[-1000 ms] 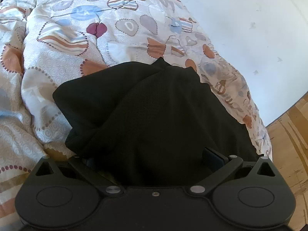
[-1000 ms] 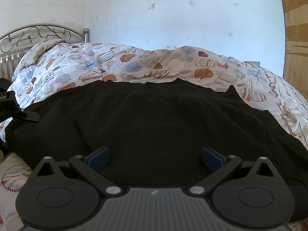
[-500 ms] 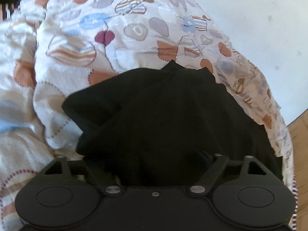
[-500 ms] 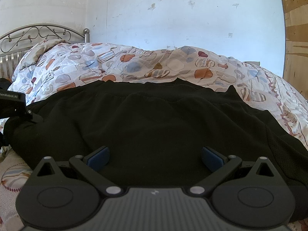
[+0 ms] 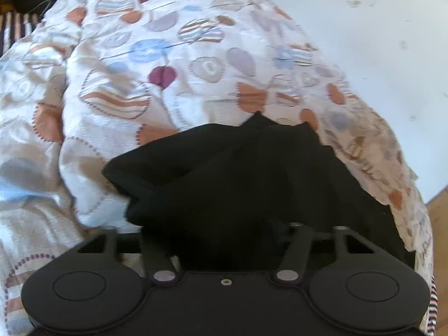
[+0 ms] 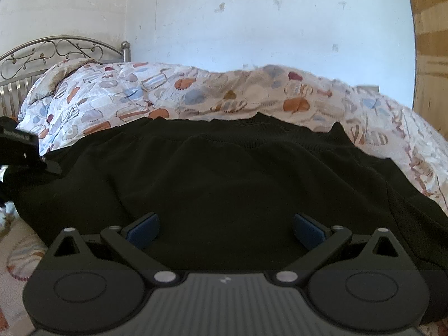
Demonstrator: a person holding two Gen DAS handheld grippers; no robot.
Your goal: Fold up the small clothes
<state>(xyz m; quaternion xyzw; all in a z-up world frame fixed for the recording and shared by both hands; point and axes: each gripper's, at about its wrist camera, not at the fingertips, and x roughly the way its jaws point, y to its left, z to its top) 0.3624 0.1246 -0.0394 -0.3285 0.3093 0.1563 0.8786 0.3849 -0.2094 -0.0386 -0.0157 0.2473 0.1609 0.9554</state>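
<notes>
On the bed, a black garment (image 6: 224, 184) lies spread over a patterned quilt (image 6: 117, 98) printed with orange, blue and maroon shapes. Right wrist view: the garment fills the middle of the frame, its far hem running roughly level against the quilt, its cloth creased in shallow folds. The right gripper (image 6: 225, 224) hovers low over the near part of the garment with its jaws set wide apart; the two blue pads (image 6: 144, 226) stand well clear of each other with only dark cloth between them, and neither visibly pinches it. At the left edge of this view the left gripper (image 6: 21, 147) appears as a dark block at the garment's left end. A metal headboard (image 6: 56, 53) with scrollwork rises behind the quilt, against a white wall (image 6: 252, 22); a strip of wood panel (image 6: 431, 56) shows at the far right.

Left wrist view: the left gripper (image 5: 224, 229) has its linkage arms drawn nearly upright and close together, and black cloth is bunched between them, hiding the fingertips; the jaws appear clamped on the garment's edge. From that point the garment (image 5: 238, 173) fans outward in folds, one corner lifted and curled toward the left. The quilt (image 5: 140, 70) surrounds it, falling away at the right toward the wall (image 5: 378, 42).
</notes>
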